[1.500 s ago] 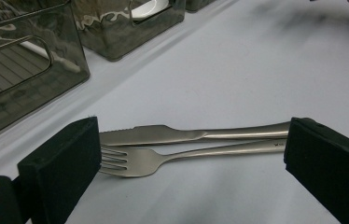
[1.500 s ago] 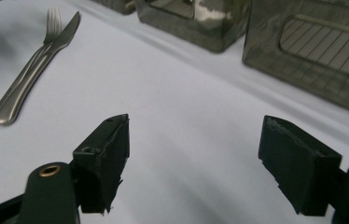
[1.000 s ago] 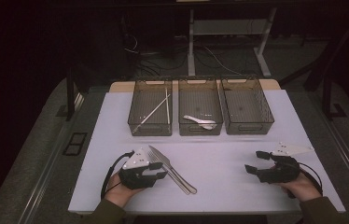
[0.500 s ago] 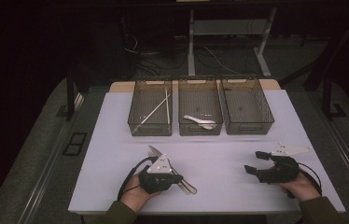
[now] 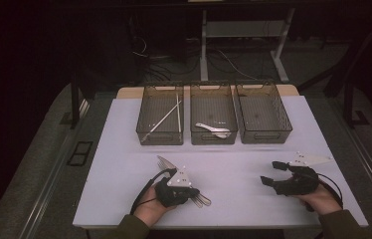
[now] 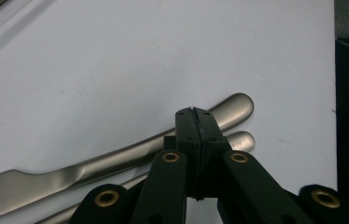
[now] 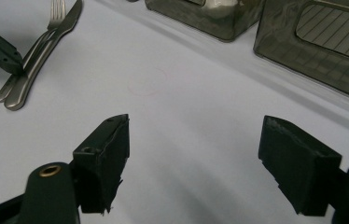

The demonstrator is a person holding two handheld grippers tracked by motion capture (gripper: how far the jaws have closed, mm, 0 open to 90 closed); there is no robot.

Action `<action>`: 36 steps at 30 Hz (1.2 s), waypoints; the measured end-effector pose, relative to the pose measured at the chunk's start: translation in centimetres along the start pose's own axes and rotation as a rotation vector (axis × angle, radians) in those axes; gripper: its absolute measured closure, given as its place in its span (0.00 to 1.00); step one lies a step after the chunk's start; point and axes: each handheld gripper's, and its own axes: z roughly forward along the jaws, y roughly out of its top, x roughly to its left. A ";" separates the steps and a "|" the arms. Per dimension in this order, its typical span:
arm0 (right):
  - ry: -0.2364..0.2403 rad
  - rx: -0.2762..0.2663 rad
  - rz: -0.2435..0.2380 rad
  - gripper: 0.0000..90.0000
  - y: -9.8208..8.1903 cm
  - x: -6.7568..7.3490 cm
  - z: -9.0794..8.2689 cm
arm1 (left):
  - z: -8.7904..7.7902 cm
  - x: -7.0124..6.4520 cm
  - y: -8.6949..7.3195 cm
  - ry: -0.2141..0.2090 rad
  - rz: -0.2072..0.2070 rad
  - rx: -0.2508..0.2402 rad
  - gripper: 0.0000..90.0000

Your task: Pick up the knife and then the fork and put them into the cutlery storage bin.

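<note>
Two pieces of cutlery, a knife [image 6: 93, 170] and a fork [image 7: 53, 18], lie side by side near the table's [image 5: 124, 149] front edge, handles toward me. My left tool [image 5: 179, 191] sits low over those handles with its jaws pressed together; I can't tell whether metal is caught between them. I judge this a pickup for the trays [image 5: 160, 137] beyond. My right tool [image 5: 269, 174] rests well apart, jaws wide, holding nothing.
</note>
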 end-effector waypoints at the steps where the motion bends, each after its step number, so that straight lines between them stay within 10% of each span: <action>1: 0.000 0.000 0.001 0.28 0.0 0.0 0.0 | 0.1 0.1 0.1 0.009 -0.006 -0.009 0.99; 14: -0.002 -0.004 0.004 0.28 0.0 0.0 -0.1 | 0.2 0.0 0.2 -0.017 0.010 0.037 0.99; 36: 0.002 -0.003 0.004 0.28 0.0 0.0 0.0 | 2.6 2.4 2.3 0.100 0.058 0.038 0.99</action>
